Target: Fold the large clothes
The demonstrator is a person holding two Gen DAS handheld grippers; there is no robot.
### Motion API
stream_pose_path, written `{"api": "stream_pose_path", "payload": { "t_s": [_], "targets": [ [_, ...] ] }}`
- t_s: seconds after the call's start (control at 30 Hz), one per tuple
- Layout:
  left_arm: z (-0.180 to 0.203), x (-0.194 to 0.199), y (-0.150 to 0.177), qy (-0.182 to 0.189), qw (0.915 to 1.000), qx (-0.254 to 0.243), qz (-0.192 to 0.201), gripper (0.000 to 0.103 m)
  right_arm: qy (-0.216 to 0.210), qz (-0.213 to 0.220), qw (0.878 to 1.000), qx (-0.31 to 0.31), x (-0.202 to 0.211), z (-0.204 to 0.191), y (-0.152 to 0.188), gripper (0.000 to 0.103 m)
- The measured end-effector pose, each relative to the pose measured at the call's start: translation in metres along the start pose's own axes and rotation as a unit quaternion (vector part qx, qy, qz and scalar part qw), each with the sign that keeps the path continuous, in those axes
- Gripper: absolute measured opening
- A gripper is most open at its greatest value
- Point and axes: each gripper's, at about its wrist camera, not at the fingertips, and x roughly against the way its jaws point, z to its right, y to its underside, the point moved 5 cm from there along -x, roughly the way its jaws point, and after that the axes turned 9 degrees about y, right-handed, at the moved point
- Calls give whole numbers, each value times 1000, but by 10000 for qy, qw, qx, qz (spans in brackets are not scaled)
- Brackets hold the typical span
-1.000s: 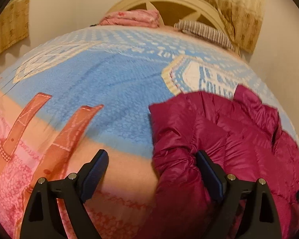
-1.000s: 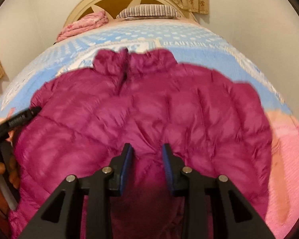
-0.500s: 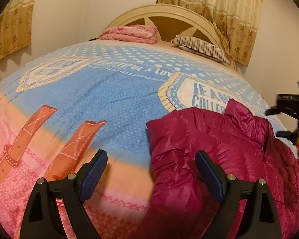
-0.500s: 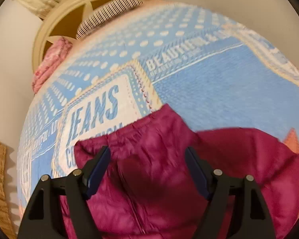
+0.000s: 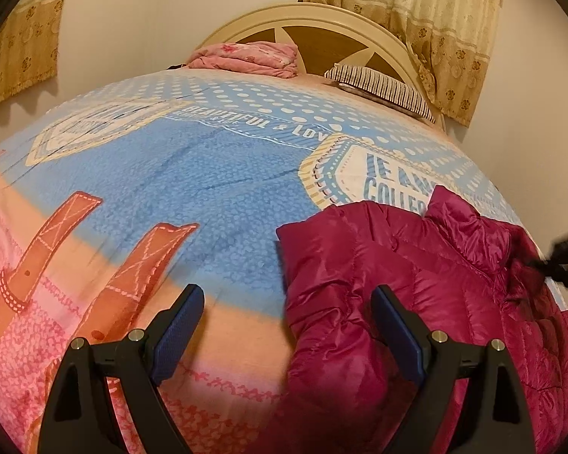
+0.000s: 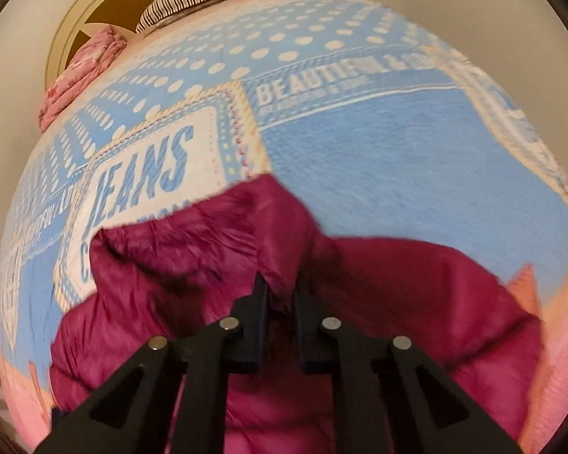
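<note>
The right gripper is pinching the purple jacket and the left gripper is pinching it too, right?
Not quite. The left gripper is open and pinches nothing, as the left wrist view shows. The right gripper has just closed on the jacket.

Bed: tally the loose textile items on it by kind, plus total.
Magenta puffer jacket: 1
Folded pink blanket: 1
Striped pillow: 1
Total: 3
</note>
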Motion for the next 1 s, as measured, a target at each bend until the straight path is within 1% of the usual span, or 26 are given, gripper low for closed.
{"api": "stream_pose_path", "payload": {
  "t_s": [0.1, 0.2, 0.27, 0.33, 0.4, 0.43, 0.47, 0.5, 0.53, 0.57, 0.6, 0.63, 0.67, 0.7, 0.73, 0.77, 0.8, 0.83, 0.87, 0.9, 0.93, 0.97, 1.0],
  "targets": [
    [-1, 1, 0, 34, 10000, 33, 18, 90, 59, -62, 10000, -10, 10, 27, 24, 10],
    [1, 1, 0, 78, 10000, -1, 12, 90, -33, -280, 9992, -277, -2, 46, 46, 10],
    [3, 1, 0, 127, 9999, -41, 15, 90, -171, -378, 9980, -479, -15, 57, 62, 4],
    [3, 1, 1, 141, 9999, -58, -10, 90, -353, -148, 9972, -648, -17, 63, 66, 0],
    [3, 0, 1, 132, 9999, -52, -19, 90, -409, 10, 9966, -715, -15, 63, 67, 1],
    [3, 0, 1, 124, 9999, -45, -25, 90, -443, 113, 9961, -759, -11, 64, 65, 12],
    [3, -1, 1, 125, 9999, -47, -37, 90, -545, 218, 9949, -820, -5, 63, 62, 17],
    [3, -1, 1, 125, 9999, -53, -45, 90, -603, 314, 9940, -855, 2, 63, 58, 25],
    [3, -1, 1, 119, 9999, -67, -46, 90, -697, 468, 9928, -858, 11, 62, 49, 47],
    [4, -1, 1, 109, 9999, -89, -36, 90, -784, 633, 9914, -841, 20, 61, 41, 63],
    [4, -1, 1, 108, 9999, -107, -27, 90, -802, 845, 9898, -821, 30, 58, 30, 89],
    [5, 0, 1, 113, 9998, -130, -21, 90, -777, 1069, 9880, -801, 38, 53, 20, 100],
    [6, -1, 1, 117, 9998, -142, -24, 90, -748, 1159, 9875, -760, 41, 48, 12, 100],
    [6, -1, 1, 123, 9998, -152, -35, 90, -702, 1126, 9887, -694, 39, 42, 5, 98],
    [6, -2, 1, 130, 9998, -160, -51, 90, -625, 982, 9913, -613, 31, 34, -1, 87],
    [7, -3, 1, 138, 9997, -163, -70, 90, -571, 691, 9946, -525, 18, 25, -6, 78],
    [6, -3, 1, 154, 9997, -160, -78, 90, -607, 467, 9958, -508, 7, 18, -8, 60],
    [7, -4, 1, 170, 9997, -154, -82, 90, -616, 318, 9963, -502, -1, 13, -7, 50],
    [6, -4, 1, 197, 9997, -145, -92, 90, -540, 135, 9973, -473, -11, 9, -6, 42],
    [6, -4, 1, 208, 9996, -140, -96, 90, -426, 16, 9981, -442, -15, 10, 0, 16],
    [6, -4, 1, 218, 9996, -135, -98, 90, -343, -84, 9985, -421, -16, 13, 11, 13],
    [6, -4, 1, 227, 9996, -132, -93, 90, -322, -96, 9985, -422, -15, 16, 16, 13],
    [6, -4, 1, 233, 9996, -135, -84, 90, -301, 12, 9987, -401, -9, 20, 21, 13]
  ]
}}
